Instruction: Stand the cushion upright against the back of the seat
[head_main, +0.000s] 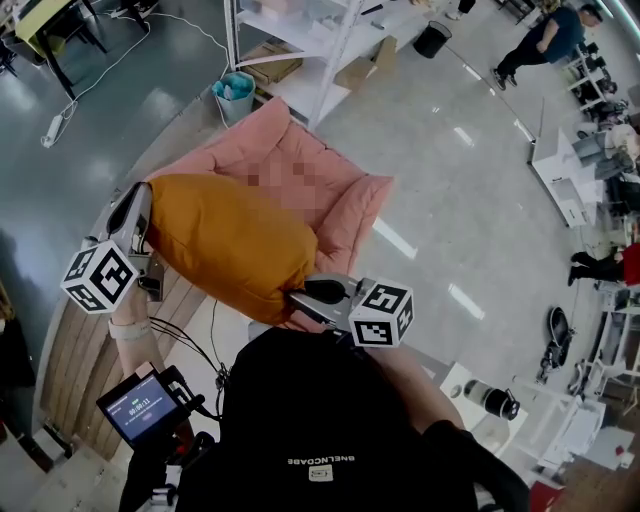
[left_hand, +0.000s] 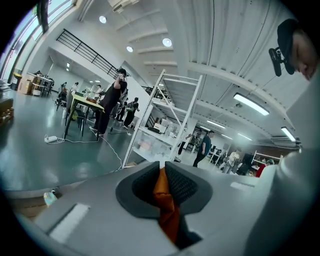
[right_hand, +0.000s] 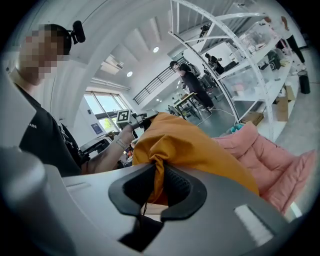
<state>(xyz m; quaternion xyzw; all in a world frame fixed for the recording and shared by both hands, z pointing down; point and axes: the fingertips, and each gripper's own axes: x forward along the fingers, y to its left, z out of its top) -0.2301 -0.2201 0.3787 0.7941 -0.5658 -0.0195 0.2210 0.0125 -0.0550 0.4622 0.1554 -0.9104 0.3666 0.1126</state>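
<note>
An orange cushion (head_main: 225, 240) hangs in the air over a pink padded seat (head_main: 300, 165), held between my two grippers. My left gripper (head_main: 146, 205) is shut on the cushion's left corner; in the left gripper view a fold of orange fabric (left_hand: 165, 195) is pinched between the jaws of the left gripper (left_hand: 162, 176). My right gripper (head_main: 297, 295) is shut on the cushion's near right corner. In the right gripper view the cushion (right_hand: 200, 150) bulges away from the right gripper (right_hand: 159, 174), with the pink seat (right_hand: 272, 162) behind it.
The seat rests on a round wooden platform (head_main: 75, 360). Behind it stand a white shelving rack (head_main: 320, 40), a teal bin (head_main: 234, 92) and cardboard boxes (head_main: 272, 62). A small screen (head_main: 140, 408) sits at my lower left. A person (head_main: 545, 40) stands far off.
</note>
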